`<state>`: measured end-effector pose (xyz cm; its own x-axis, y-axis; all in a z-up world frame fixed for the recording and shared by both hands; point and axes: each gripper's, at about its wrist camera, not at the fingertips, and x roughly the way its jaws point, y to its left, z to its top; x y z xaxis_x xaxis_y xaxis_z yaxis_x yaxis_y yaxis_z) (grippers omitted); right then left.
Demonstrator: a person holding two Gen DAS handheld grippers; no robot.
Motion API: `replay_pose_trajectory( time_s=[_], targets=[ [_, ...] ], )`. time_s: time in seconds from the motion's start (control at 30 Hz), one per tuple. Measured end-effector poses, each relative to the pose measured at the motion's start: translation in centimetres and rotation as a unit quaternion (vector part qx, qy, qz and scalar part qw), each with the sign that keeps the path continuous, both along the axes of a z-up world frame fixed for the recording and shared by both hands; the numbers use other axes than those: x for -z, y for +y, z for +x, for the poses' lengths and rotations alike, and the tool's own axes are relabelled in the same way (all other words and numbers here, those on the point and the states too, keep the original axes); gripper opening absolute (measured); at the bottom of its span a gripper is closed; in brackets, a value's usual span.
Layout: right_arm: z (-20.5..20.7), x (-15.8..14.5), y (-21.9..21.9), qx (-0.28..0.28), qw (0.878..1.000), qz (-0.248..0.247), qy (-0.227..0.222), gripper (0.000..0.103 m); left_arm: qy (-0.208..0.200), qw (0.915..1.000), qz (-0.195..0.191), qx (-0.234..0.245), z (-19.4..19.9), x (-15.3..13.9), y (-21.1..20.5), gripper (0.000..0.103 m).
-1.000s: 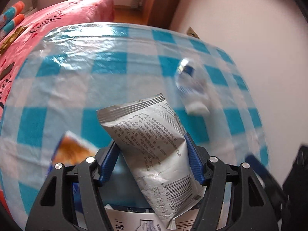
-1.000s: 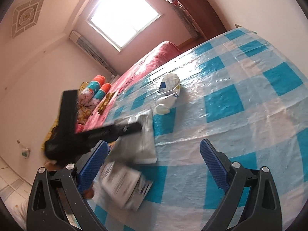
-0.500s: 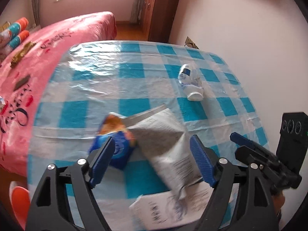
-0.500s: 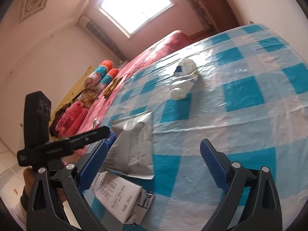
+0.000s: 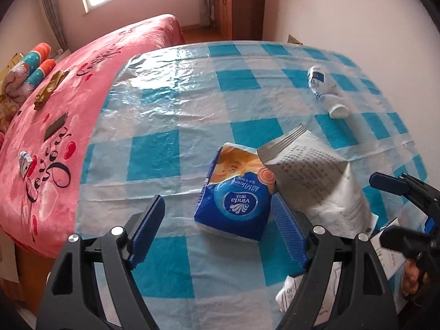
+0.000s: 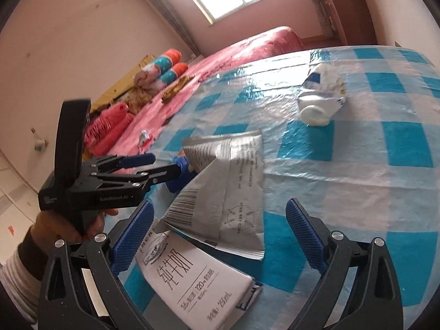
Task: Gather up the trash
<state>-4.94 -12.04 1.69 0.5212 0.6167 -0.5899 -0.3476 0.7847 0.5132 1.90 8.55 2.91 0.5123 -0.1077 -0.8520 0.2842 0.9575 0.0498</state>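
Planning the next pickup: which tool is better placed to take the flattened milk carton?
Right, probably. The right tool stands open directly over the milk carton, while the left tool, also open, faces the blue tissue pack.

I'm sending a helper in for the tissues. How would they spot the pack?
On the blue-checked table beside the pink bed, look near the front edge. The tissue pack lies flat, touching a silver pouch. It alone is blue and orange; the other trash is silver or white.

Trash lying on the checked tablecloth [image 5: 154, 162]

Silver pouch [image 5: 316, 176] is leaning beside a blue tissue pack [image 5: 236, 200]; a flattened milk carton [image 6: 192, 277] and a crushed white bottle [image 5: 324, 88] are lying apart.
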Motion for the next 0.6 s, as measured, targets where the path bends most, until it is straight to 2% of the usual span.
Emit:
replay_pose_trajectory(
  time_s=[0.13, 0.27, 0.5, 0.6],
  targets=[
    [0.5, 0.0, 0.8, -0.006, 1.0, 0.002, 0.01, 0.095, -0.001, 1.0, -0.003, 0.002, 0.7, 0.5, -0.2, 0.08],
    [0.7, 0.3, 1.1, -0.007, 1.0, 0.004, 0.018, 0.095, -0.003, 0.9999, -0.009, 0.01, 1.0, 0.8, -0.4, 0.072],
    [0.9, -0.3, 1.8, -0.008, 1.0, -0.018, 0.02, 0.095, -0.01, 0.9994, -0.025, 0.02, 1.0, 1.1, -0.3, 0.071],
    [1.1, -0.8, 1.8, -0.007, 1.0, -0.02, 0.024, 0.095, -0.019, 0.9991, -0.015, 0.035, 0.7, 1.2, -0.6, 0.071]
  ],
)
